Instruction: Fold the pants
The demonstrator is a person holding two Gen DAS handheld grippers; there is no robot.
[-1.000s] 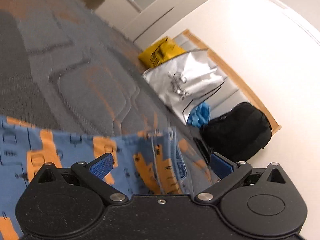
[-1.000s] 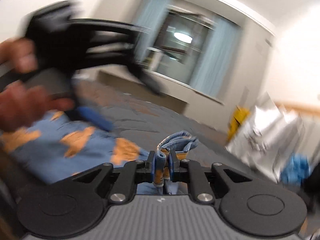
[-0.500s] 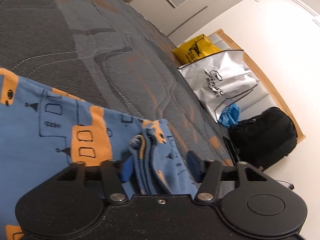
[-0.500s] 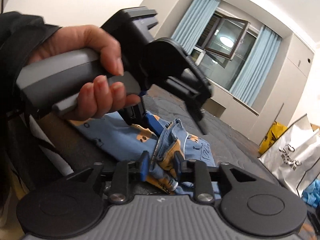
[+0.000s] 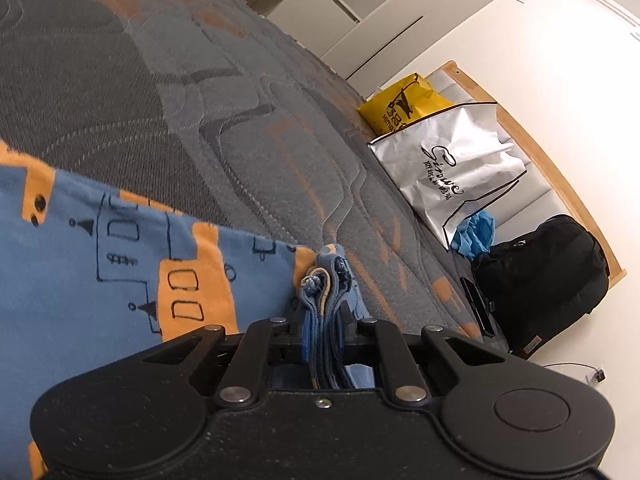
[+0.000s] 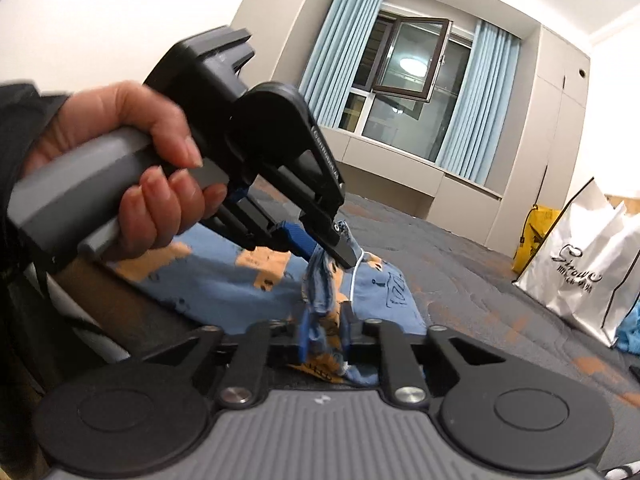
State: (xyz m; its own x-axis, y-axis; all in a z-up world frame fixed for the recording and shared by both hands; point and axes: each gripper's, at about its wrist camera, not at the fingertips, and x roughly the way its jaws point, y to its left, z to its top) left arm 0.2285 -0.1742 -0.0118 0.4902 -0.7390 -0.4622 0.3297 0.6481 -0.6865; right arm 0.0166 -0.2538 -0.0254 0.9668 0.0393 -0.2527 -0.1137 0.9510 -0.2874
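Blue pants with orange print lie on the bed, spread to the left in the left wrist view. My left gripper is shut on a bunched edge of the pants. In the right wrist view the pants lie flat behind the grippers. My right gripper is shut on the same bunched fabric, just below the left gripper, which a hand holds above it. A white drawstring hangs between them.
The grey and orange quilted bed cover stretches ahead. A silver bag, a yellow bag, blue cloth and a black backpack stand at the bed's right side by the wall. A window with blue curtains is beyond.
My left gripper moved over the bunched pants edge and closed on it. My right gripper stayed shut on the fabric, and the two grippers came close together.
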